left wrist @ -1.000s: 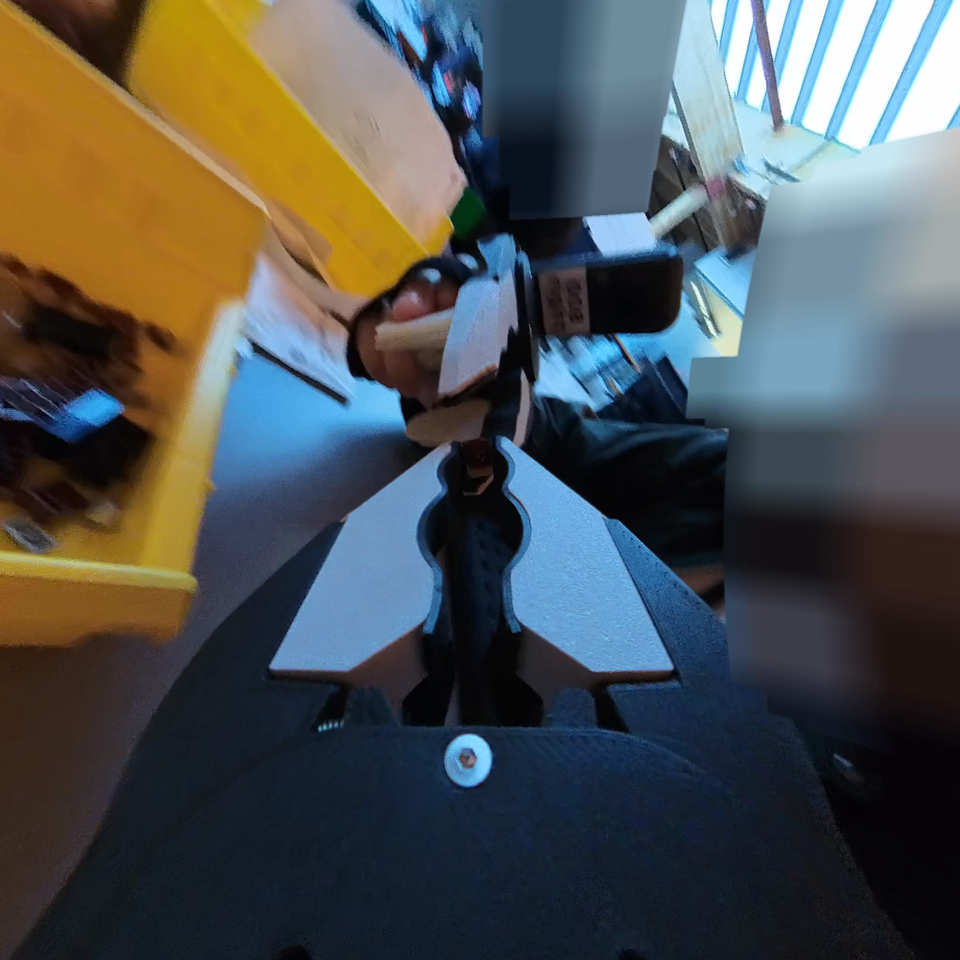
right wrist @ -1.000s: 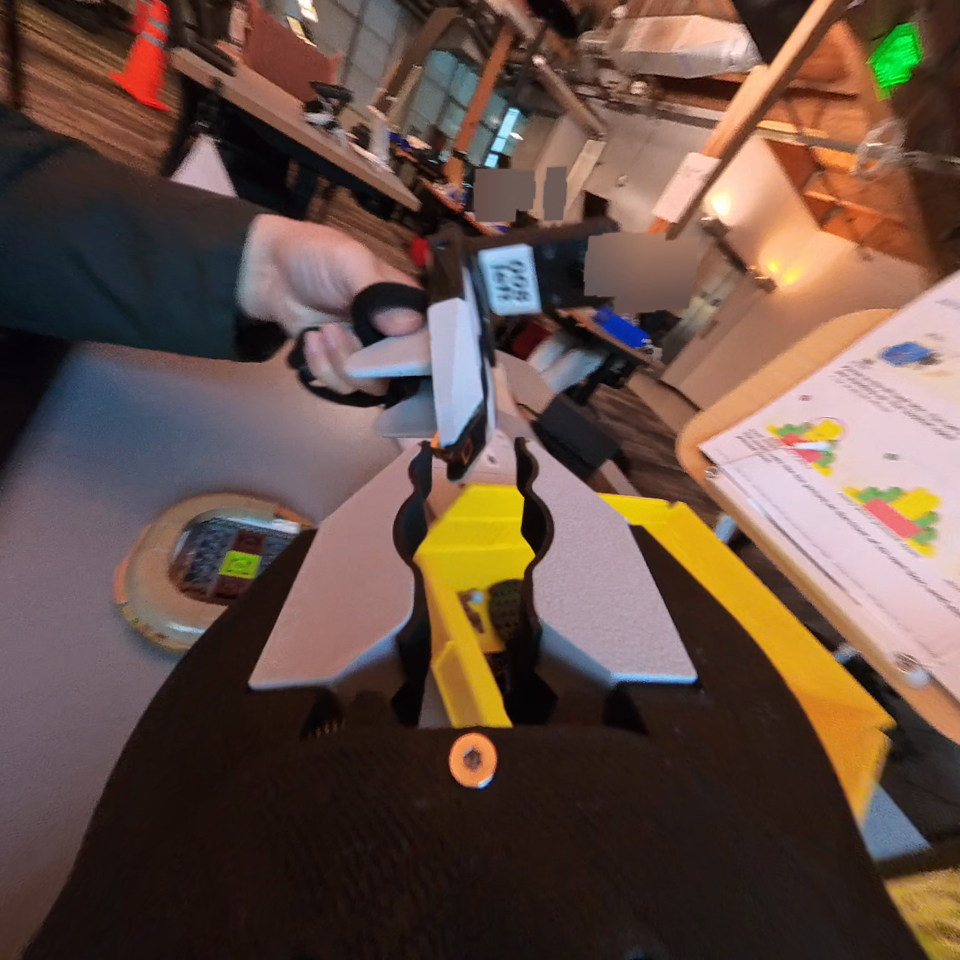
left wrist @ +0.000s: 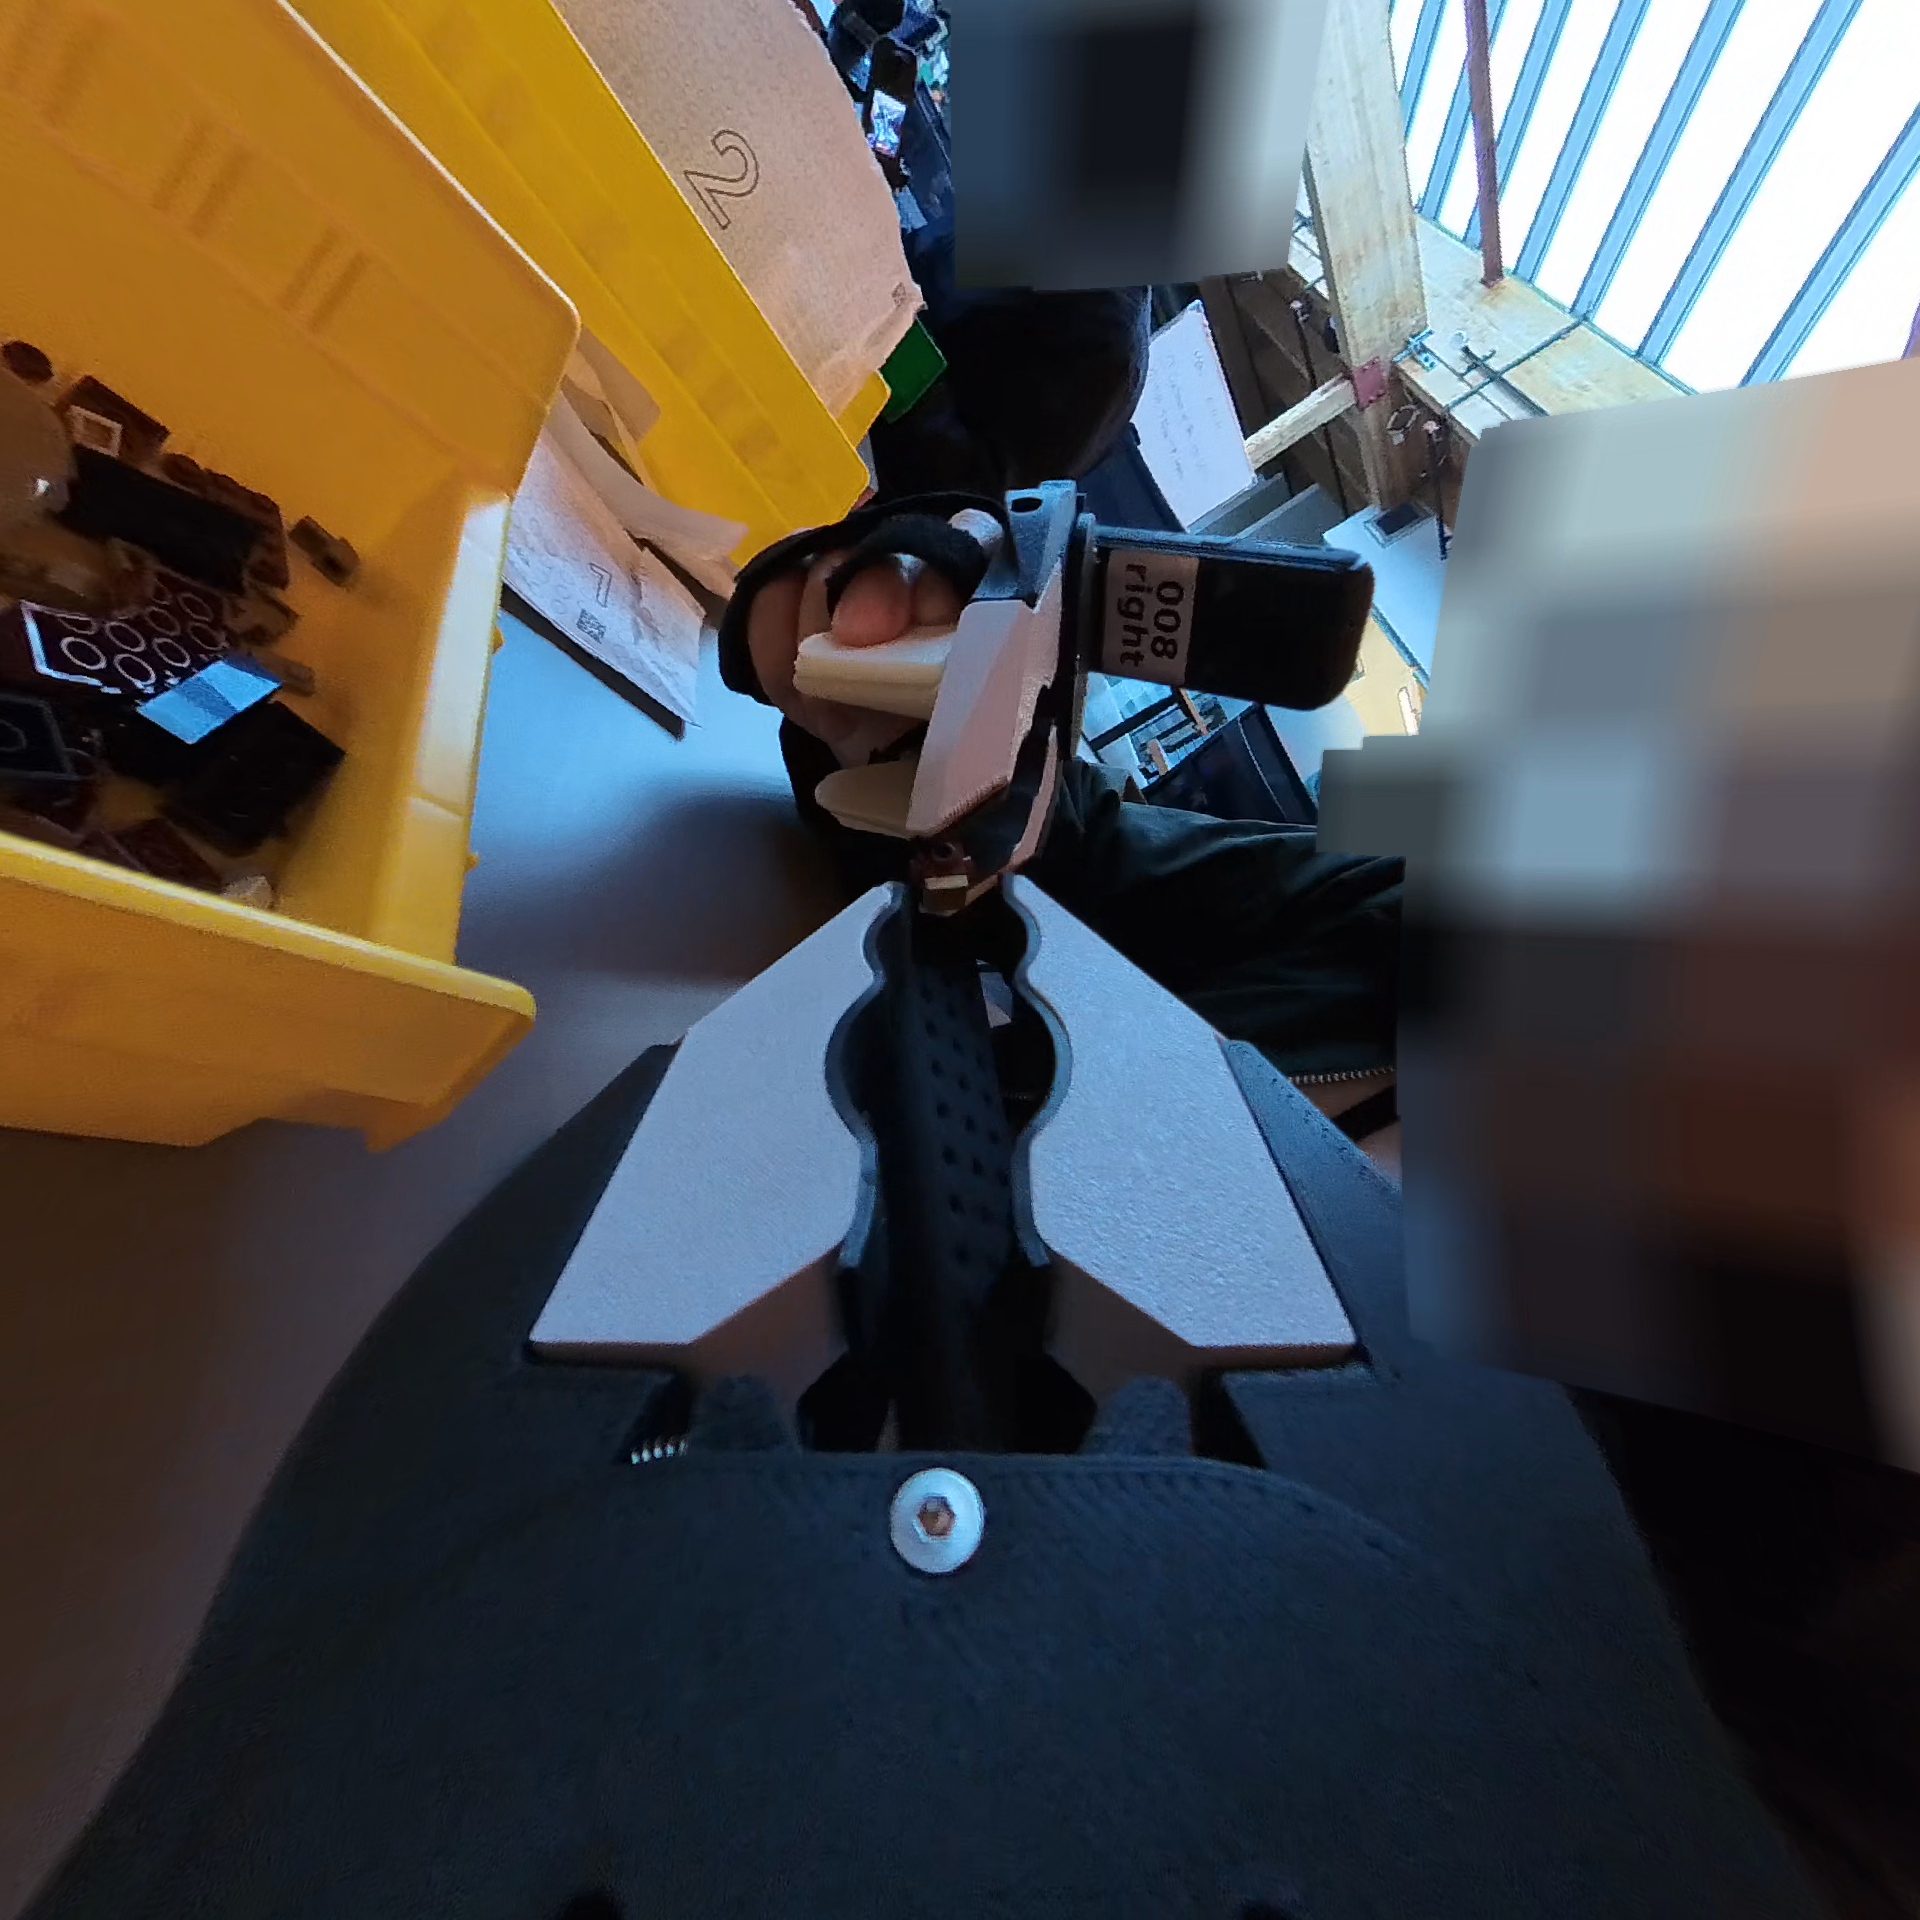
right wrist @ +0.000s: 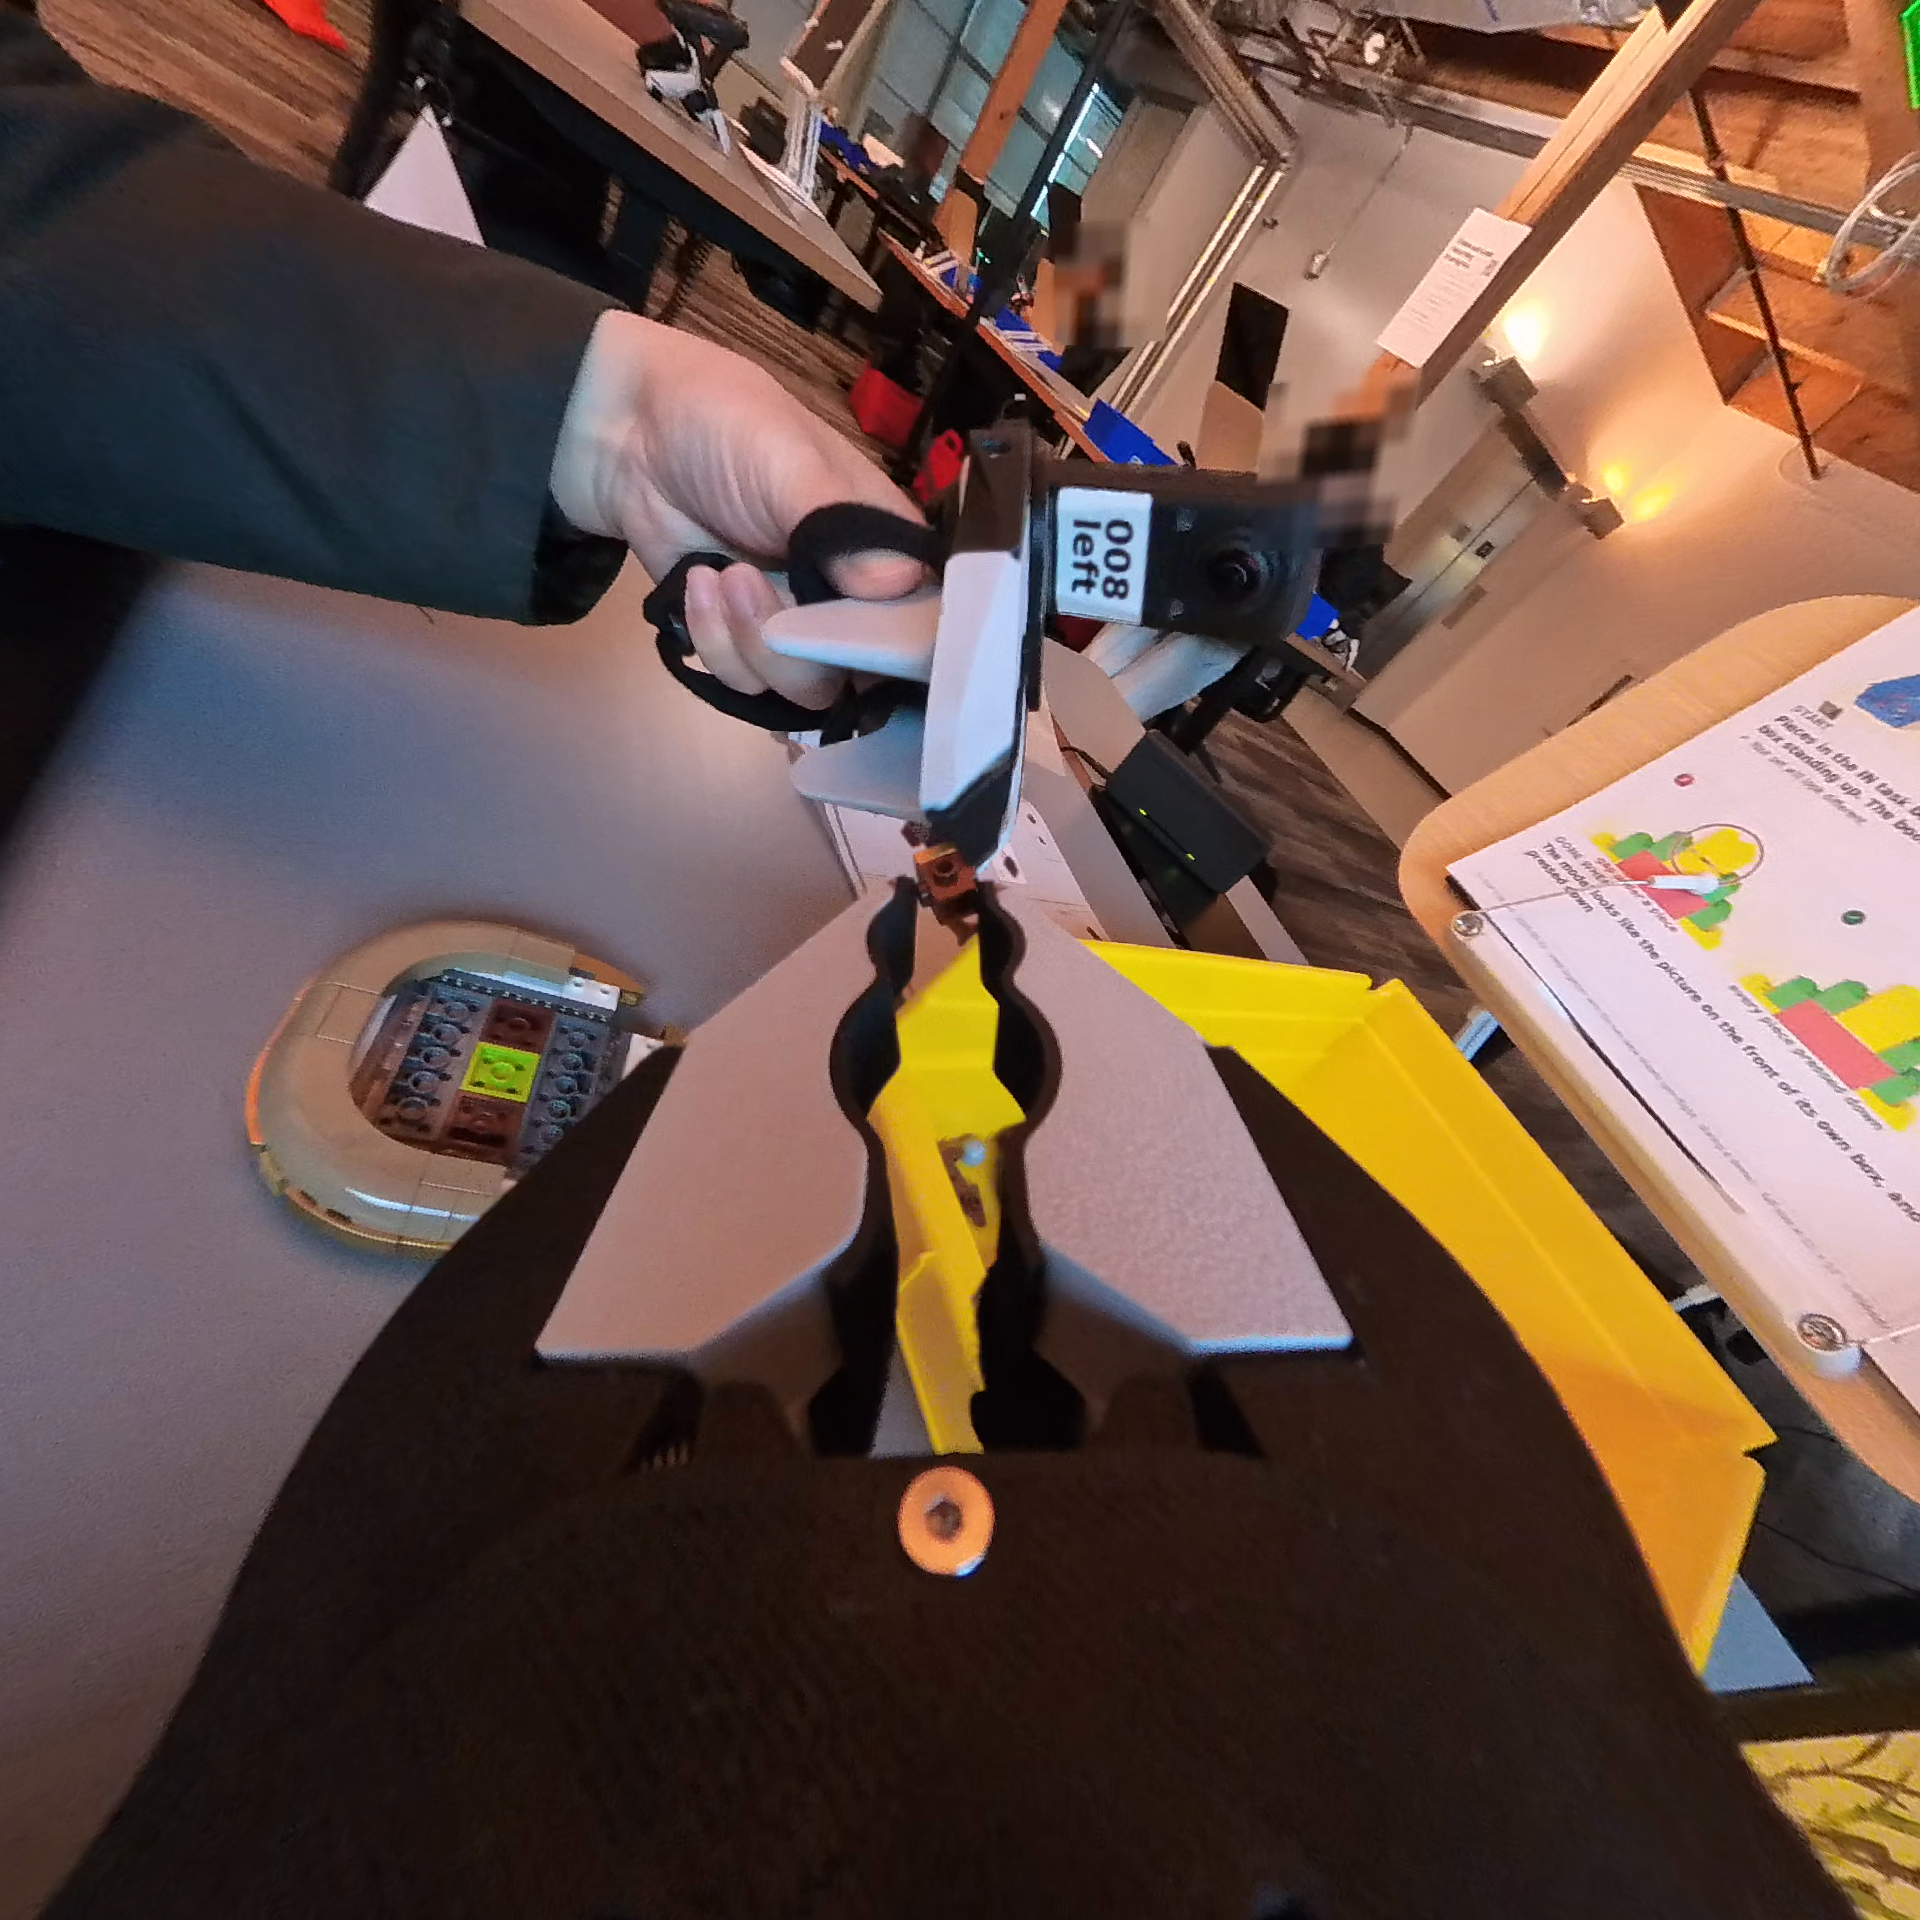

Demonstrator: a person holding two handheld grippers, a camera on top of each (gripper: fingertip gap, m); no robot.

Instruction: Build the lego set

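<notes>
A grey worktop [right wrist: 312, 790] carries a yellow bin [right wrist: 1455, 1143]. Above the bin, the left claw [right wrist: 961, 842] and right claw [right wrist: 940, 914] meet tip to tip, each seemingly pinching a small brown brick [right wrist: 943, 871].

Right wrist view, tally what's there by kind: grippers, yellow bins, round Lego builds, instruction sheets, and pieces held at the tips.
Grippers: 2, right gripper and left gripper
Yellow bins: 1
Round Lego builds: 1
Instruction sheets: 1
Small brown pieces at the tips: 1 visible
Total: 6
</notes>
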